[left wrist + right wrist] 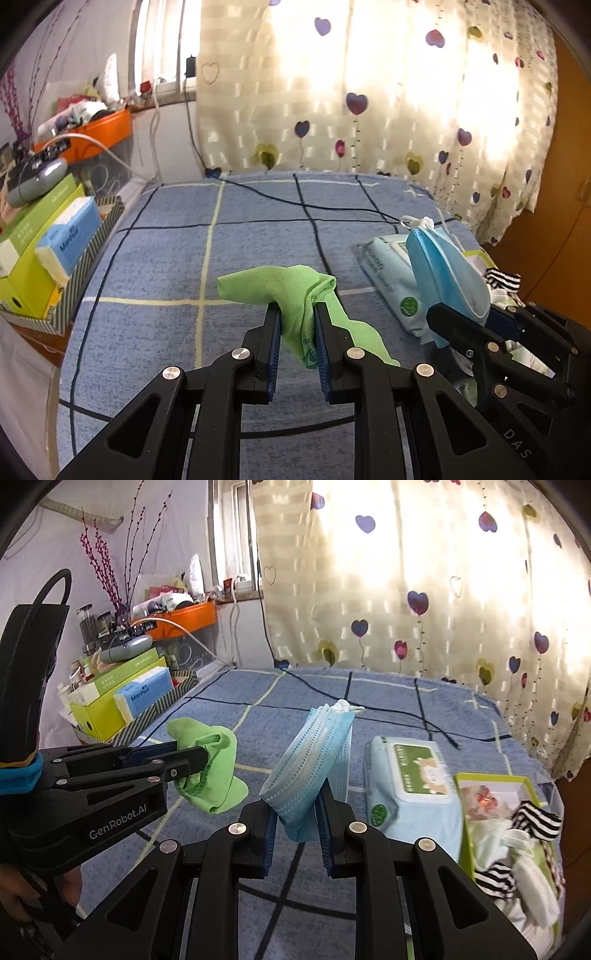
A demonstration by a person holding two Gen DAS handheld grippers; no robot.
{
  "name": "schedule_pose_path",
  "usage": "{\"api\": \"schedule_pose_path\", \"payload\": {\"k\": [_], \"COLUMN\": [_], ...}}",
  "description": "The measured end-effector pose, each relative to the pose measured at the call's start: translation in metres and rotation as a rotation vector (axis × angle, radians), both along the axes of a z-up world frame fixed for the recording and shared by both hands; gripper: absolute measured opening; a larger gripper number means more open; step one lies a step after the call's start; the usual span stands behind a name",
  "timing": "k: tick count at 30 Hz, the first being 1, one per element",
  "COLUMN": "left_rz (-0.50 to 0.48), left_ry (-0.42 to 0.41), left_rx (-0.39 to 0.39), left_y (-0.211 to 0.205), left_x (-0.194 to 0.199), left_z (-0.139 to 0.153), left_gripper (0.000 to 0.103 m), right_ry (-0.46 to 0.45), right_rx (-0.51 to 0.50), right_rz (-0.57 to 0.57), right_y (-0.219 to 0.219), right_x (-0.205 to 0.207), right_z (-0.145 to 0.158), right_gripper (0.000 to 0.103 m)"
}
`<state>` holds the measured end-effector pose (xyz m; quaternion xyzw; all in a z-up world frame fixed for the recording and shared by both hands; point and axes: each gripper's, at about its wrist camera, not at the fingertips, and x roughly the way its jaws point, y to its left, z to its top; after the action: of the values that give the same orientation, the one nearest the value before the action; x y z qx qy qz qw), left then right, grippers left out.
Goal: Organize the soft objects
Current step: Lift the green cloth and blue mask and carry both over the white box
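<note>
Nearest the lens in the left wrist view, the black left hand-held gripper [297, 308] is clamped on a bunched, limp green microfibre cloth [295, 291], pinched near its middle so both ends droop clear of the blue checked bed cover [166, 258] at frame centre. Just to its right, the right hand-held gripper [295, 808] is closed on a folded pale-blue pleated face mask [314, 760], held by its lower edge so it stands up and its white ear loops bunch at the top. Both soft things are lifted together, presumably to carry them in one go. At the lower right of the right wrist view sits a lime-green open cardboard box [480, 779] already holding striped black-and-white socks [535, 816] and pale cloths, likely the destination. Between mask and box lies a light-blue soft pack of wet wipes [410, 786], not yet gathered.
</note>
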<state>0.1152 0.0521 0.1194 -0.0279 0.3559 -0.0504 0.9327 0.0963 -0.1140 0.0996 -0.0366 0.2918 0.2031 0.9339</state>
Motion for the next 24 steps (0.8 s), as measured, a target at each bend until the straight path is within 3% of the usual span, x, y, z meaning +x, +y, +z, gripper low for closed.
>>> {"api": "schedule_pose_path", "payload": {"k": [12,24], "left_rz": [-0.115,-0.260], "left_ry": [-0.043,-0.032], "left_rx": [-0.022,-0.058], "left_y": [-0.045,-0.107], "left_x": [-0.013,-0.014], "left_z": [0.016,0.018], "left_gripper": [0.017,0.017], "right_ry": [-0.034,-0.023], "right_rx": [-0.017,-0.047], "right_rz": [-0.098,-0.212], "right_y": [-0.052,-0.115], "right_x": [-0.028,-0.050], "right_z": [0.012,0.011], "right_gripper": [0.021,0.021]}}
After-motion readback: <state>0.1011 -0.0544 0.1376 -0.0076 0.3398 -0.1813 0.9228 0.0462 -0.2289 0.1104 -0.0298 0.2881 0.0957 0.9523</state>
